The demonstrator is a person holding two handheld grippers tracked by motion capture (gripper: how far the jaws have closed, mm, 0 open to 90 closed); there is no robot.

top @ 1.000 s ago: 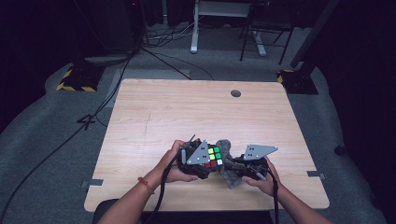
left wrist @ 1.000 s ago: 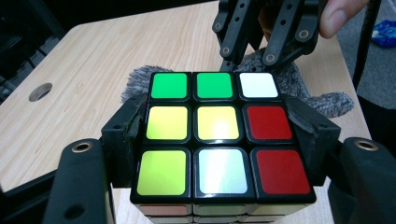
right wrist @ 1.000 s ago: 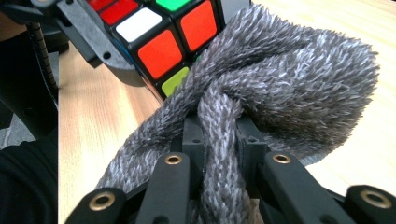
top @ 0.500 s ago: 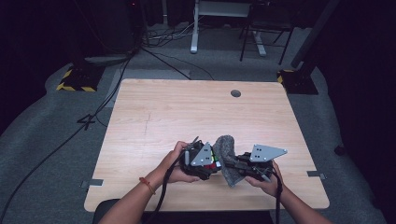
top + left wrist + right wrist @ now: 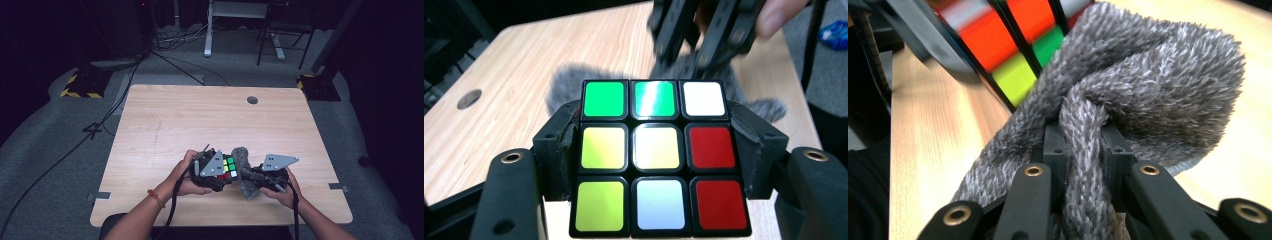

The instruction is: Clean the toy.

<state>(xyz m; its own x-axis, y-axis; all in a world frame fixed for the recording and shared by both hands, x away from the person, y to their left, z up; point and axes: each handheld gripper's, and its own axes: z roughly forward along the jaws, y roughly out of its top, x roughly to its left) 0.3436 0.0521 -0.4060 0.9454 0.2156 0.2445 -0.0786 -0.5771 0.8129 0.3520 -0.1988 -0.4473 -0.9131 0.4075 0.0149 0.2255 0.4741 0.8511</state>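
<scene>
Light wooden table [image 5: 200, 120] with a round grommet hole [image 5: 252, 100] near its far right edge. Grey carpeted floor [image 5: 50, 150] around it; black cables [image 5: 100, 125] at left; yellow-black striped base [image 5: 80, 86] far left; desk legs [image 5: 207, 30] beyond.

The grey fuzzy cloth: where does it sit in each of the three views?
High view: grey fuzzy cloth, lower centre, right of the colourful puzzle cube.
Left gripper view: behind the cube.
Right gripper view: centre, pinched.
Shared landmark: the cube.
</scene>
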